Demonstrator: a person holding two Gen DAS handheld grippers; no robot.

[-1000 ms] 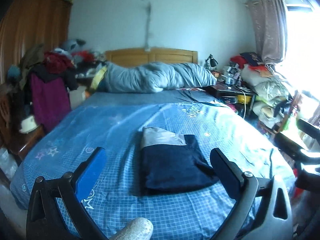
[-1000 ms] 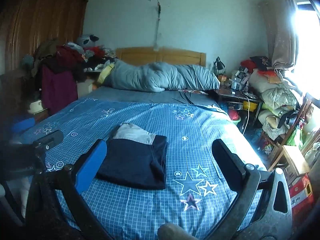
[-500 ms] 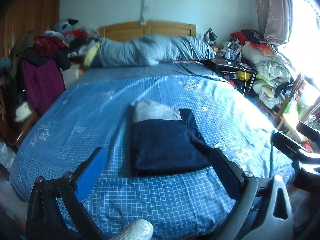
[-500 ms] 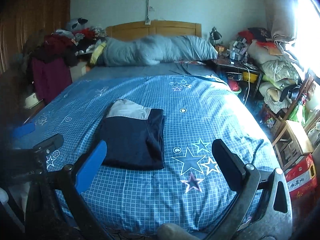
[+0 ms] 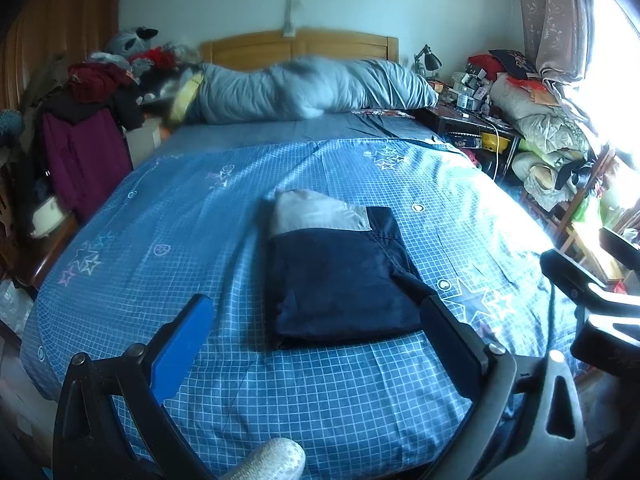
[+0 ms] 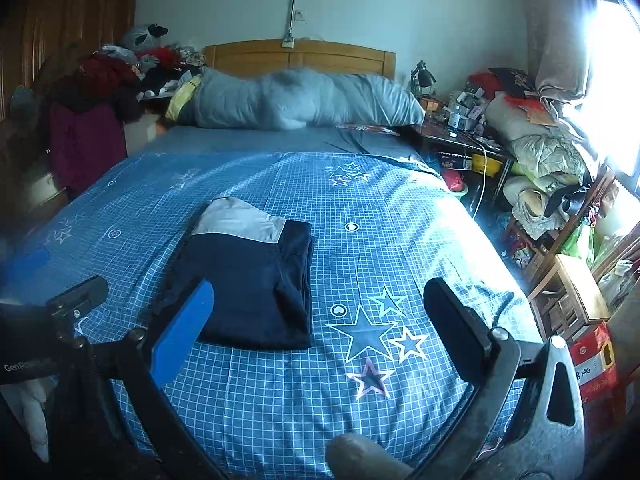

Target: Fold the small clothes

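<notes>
A folded navy garment (image 5: 340, 276) with a grey band at its far end lies flat on the blue checked bedspread (image 5: 180, 216). In the right wrist view the same folded garment (image 6: 248, 280) sits left of centre on the bedspread (image 6: 400, 240). My left gripper (image 5: 316, 320) hangs open above the bed's near edge, the garment showing between its fingers. My right gripper (image 6: 320, 300) is open too, held above the near edge to the right of the garment, nothing between its fingers. Each gripper shows at the side of the other's view.
A rolled grey duvet (image 5: 304, 88) lies along the wooden headboard (image 5: 300, 44). Piled clothes (image 5: 84, 120) crowd the left side. A cluttered bedside table (image 5: 472, 120), bundles of bedding (image 5: 548, 132) and a wooden stool (image 6: 572, 296) stand on the right by the bright window.
Both grippers have risen and tipped down over the bed, so the garment sits higher and fuller in each view. The garment has not moved; both grippers stayed open.
</notes>
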